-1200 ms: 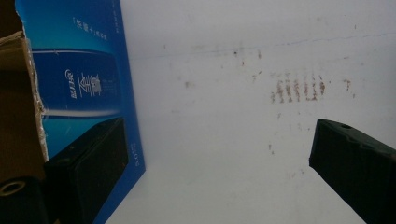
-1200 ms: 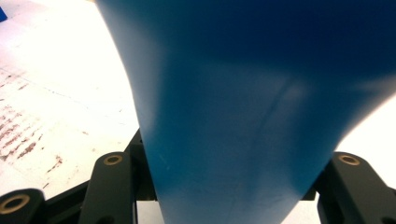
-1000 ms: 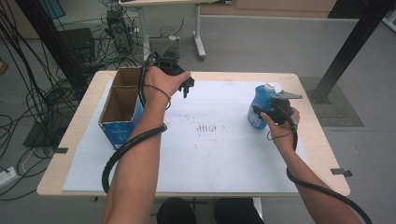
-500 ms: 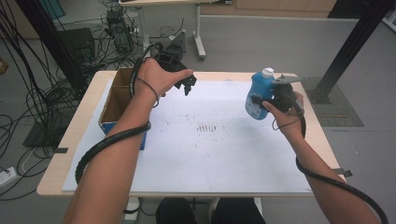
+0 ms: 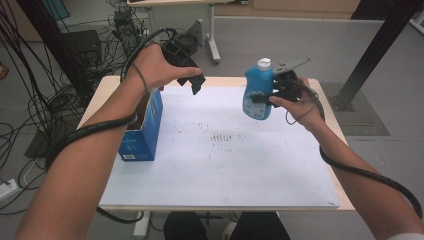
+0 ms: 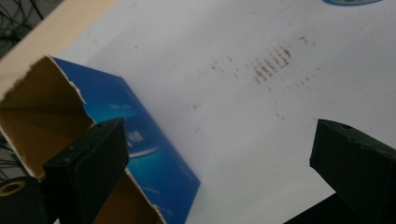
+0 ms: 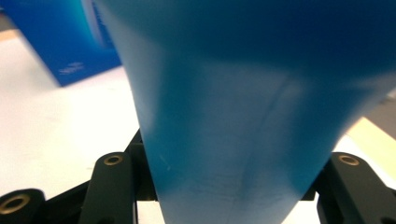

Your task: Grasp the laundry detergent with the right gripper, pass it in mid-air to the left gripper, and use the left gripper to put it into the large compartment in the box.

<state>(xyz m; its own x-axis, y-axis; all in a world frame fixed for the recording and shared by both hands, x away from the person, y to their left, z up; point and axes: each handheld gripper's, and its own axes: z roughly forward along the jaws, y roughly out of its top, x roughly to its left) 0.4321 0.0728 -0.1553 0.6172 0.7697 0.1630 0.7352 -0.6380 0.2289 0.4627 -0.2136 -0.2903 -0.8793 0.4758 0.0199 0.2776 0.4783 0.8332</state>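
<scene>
Seen from above the person's side, the high view looks forward and down across the white-topped table. The left gripper view peers steeply down, close over the open blue cardboard box, also visible in the high view. The right gripper view sits pressed near the blue plastic bottle.

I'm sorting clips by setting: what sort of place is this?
Probably a lab or workshop: loose black cables lie on the grey floor, beside dark equipment and a black metal frame post.
</scene>
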